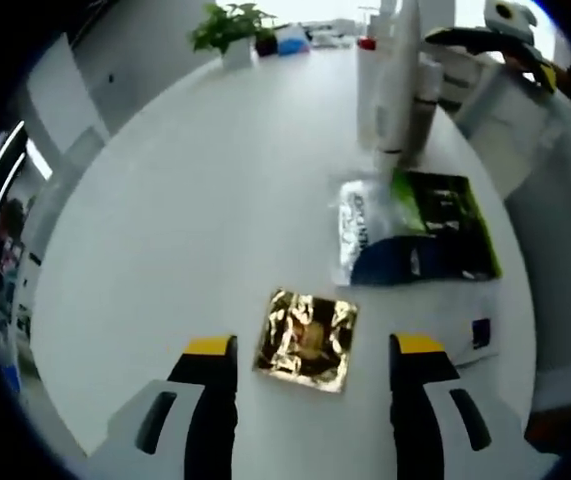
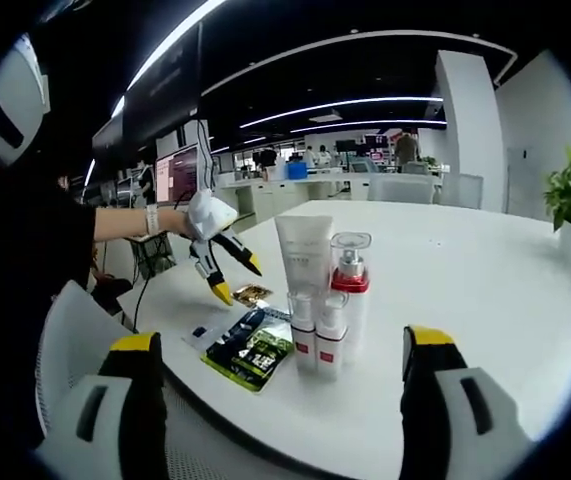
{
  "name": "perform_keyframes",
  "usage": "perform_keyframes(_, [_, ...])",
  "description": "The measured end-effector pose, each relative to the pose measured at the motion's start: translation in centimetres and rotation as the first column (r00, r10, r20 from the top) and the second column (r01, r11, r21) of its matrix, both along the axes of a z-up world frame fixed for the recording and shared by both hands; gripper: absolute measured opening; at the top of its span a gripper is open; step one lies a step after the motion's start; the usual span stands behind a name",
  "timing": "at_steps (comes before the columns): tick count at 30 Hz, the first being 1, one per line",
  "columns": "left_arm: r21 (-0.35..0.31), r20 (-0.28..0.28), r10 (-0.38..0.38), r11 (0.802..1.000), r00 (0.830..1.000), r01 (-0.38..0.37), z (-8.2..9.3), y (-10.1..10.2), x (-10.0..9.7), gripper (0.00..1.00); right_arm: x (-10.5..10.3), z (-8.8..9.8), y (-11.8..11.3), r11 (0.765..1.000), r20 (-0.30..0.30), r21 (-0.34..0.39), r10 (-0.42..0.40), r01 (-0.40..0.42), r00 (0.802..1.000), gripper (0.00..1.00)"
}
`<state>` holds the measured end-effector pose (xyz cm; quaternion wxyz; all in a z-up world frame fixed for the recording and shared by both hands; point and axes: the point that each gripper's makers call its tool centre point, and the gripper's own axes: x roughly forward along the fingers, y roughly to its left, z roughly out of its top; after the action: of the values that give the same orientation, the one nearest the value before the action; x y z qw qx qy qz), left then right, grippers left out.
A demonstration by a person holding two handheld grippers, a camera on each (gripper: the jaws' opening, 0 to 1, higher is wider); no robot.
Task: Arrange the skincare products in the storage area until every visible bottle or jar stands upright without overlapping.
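A cluster of skincare products stands upright on the white table [image 2: 445, 290]: a tall white tube [image 2: 303, 252], a clear pump bottle with a red collar [image 2: 351, 285] and two small white bottles [image 2: 317, 338] in front. The same cluster [image 1: 395, 85] rises at the far end in the left gripper view. A gold foil sachet [image 1: 307, 340] lies flat between the open jaws of my left gripper [image 1: 314, 345], which hovers over it. In the right gripper view the left gripper [image 2: 239, 281] is held by a hand above that sachet [image 2: 252, 294]. My right gripper [image 2: 280, 340] is open, short of the bottles.
A green-black sachet [image 1: 447, 225] and a blue-silver sachet [image 1: 373, 240] lie overlapping beside the bottles, near the table edge. A potted plant [image 1: 230, 25] stands at the far end. A white chair [image 2: 65, 335] sits by the table. Office desks and people fill the background.
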<state>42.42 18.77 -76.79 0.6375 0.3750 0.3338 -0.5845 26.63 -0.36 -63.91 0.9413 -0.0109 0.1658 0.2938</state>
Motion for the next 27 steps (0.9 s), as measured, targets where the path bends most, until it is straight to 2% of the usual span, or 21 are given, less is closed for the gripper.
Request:
perform_keyframes(7, [0.049, -0.018, -0.043, 0.998, 0.999, 0.043, -0.4, 0.1, 0.9, 0.52, 0.0, -0.2, 0.1, 1.0, -0.002, -0.013, 0.004, -0.004, 1.0, 1.0])
perform_keyframes(12, [0.079, -0.073, -0.065, 0.994, 0.995, 0.071, -0.7, 0.4, 0.4, 0.5, 0.1, 0.2, -0.1, 1.0, 0.0, 0.019, -0.006, 0.006, 1.0, 1.0])
perform_keyframes(15, [0.118, -0.078, -0.098, 0.987, 0.992, 0.106, -1.3, 0.7, 0.3, 0.48, 0.0, 0.1, 0.0, 1.0, -0.004, 0.018, 0.001, -0.001, 1.0, 1.0])
perform_keyframes(27, [0.152, -0.083, -0.094, 0.983, 0.992, 0.106, -1.7, 0.9, 1.3, 0.47, 0.0, 0.0, 0.1, 1.0, -0.006, 0.013, 0.007, -0.007, 1.0, 1.0])
